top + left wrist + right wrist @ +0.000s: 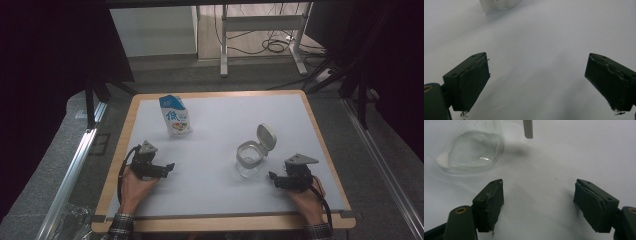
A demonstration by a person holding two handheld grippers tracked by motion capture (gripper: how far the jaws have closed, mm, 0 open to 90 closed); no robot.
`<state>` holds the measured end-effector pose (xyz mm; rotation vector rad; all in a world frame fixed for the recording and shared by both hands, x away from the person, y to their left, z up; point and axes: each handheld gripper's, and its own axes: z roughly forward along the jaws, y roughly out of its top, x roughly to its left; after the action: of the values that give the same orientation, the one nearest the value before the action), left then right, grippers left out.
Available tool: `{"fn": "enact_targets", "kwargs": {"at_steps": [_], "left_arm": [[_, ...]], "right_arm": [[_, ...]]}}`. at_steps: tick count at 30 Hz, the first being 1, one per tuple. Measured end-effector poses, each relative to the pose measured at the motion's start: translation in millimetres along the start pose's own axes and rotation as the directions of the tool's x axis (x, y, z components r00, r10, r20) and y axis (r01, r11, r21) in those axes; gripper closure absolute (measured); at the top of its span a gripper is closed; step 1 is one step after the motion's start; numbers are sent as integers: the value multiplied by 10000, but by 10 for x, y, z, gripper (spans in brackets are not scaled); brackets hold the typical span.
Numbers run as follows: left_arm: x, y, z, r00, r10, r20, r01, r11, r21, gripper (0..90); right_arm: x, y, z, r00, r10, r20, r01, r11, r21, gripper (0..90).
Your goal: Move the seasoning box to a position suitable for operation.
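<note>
in the high view the left tool [169,167] and right tool [273,177] are resting released on the table [215,150], the jar [249,159] sitting near the right one with its lid [266,136] flipped up and the pouch [175,116] standing farther back, while the left gripper view is showing wide jaws facing the pouch [499,5], and the right gripper view is showing spread jaws just short of the jar [471,151].

Blue-white pouch [175,116]; clear jar [249,160], grey lid [266,137].

pouch [175,117] on table [215,202] far left, jar [250,159] right of centre, left tool [168,168] before pouch, right tool [273,177] beside jar
</note>
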<state>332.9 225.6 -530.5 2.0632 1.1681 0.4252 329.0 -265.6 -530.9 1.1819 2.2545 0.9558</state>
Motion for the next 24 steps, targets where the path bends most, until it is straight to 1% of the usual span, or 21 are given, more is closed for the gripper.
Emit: {"fn": "enact_targets", "kwargs": {"at_steps": [3, 7, 10, 18, 22, 24], "left_arm": [[11, 33, 16, 10000, -20, 81, 20, 10000, -7, 56], [38, 105, 23, 9999, 93, 107, -93, 10000, 28, 60], [67, 173, 14, 9998, 147, 133, -147, 9999, -22, 61], [148, 339, 11, 9987, 225, 460, -214, 9995, -241, 66], [184, 415, 12, 9985, 245, 486, -232, 9994, -271, 66], [209, 451, 6, 9984, 230, 512, -214, 9993, -308, 82]], "right_arm": [[1, -1, 1, 10000, -16, 12, 16, 10000, 1, 242], [3, -3, 2, 10000, -15, 16, 15, 10000, 2, 242], [5, -3, 1, 10000, -36, 33, 36, 10000, 2, 241], [3, -3, 2, 10000, -15, 16, 15, 10000, 2, 241], [2, -3, 2, 10000, -15, 16, 15, 10000, 4, 241], [3, -4, 3, 10000, -1, 13, 1, 10000, -16, 241]]}}
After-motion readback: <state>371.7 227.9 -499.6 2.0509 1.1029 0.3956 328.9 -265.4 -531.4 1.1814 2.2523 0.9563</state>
